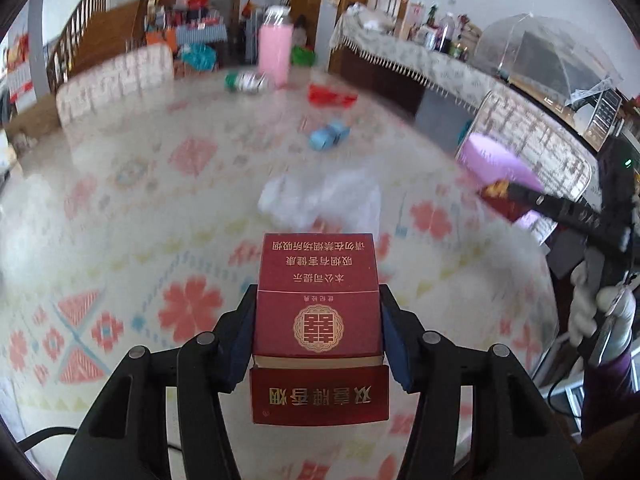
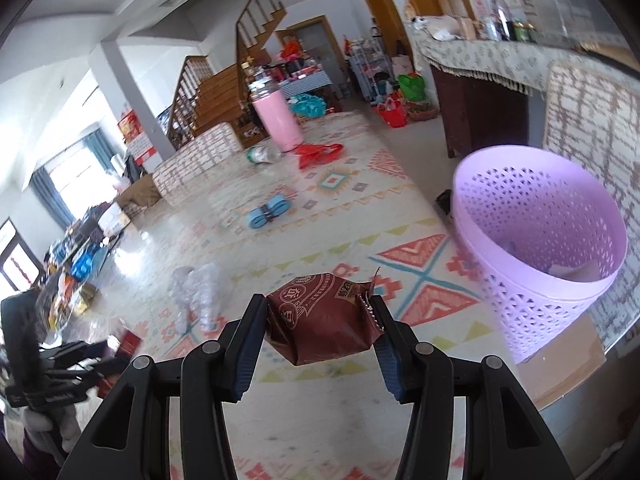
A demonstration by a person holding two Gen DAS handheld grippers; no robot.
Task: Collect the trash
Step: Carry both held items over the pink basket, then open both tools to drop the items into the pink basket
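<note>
Cigarette box, patterned tablecloth, lilac basket

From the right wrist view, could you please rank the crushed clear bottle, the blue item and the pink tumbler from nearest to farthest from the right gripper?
1. Crushed clear bottle: nearest, on the cloth just left of the right gripper, whose jaws hold a brown wrapper.
2. Blue item: mid-table, ahead and slightly left.
3. Pink tumbler: farthest, upright at the far edge.

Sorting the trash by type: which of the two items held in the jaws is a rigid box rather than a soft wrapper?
The red cigarette box in the left gripper: flat-sided, flip lid open. The right gripper holds a crumpled brown snack wrapper.
</note>
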